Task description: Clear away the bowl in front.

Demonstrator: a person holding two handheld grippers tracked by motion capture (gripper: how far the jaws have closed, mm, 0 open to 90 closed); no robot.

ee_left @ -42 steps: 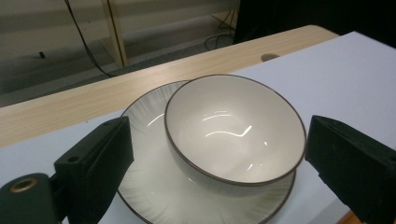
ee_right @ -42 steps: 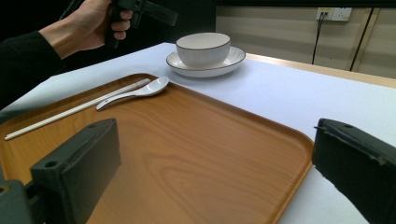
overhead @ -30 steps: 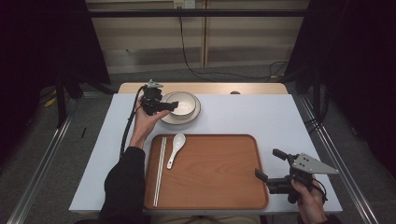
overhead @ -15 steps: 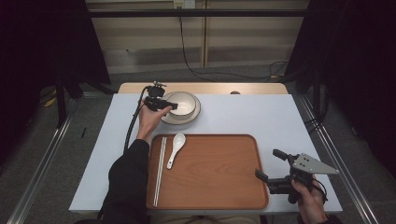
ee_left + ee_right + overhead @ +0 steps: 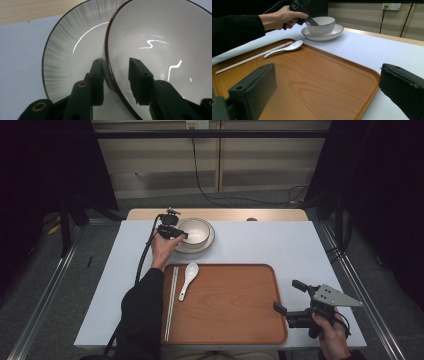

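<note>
Left tool (image 5: pixel 115 80) has closed in, straddling one bowl's (image 5: pixel 160 50) rim.

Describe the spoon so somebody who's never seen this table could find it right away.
Start at the big wooden tray on the near half of the white table. Go to its far left corner, just below the bowl on its plate. The spoon is the short white ceramic piece with a rounded scoop, lying beside the long, thin chopsticks.

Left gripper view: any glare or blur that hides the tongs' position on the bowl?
Left gripper view: white glare streaks inside the bowl, yet its rim reads clearly between the left tongs, open. Right gripper view: near jaws slightly soft. High view: dim, dark surroundings.
</note>
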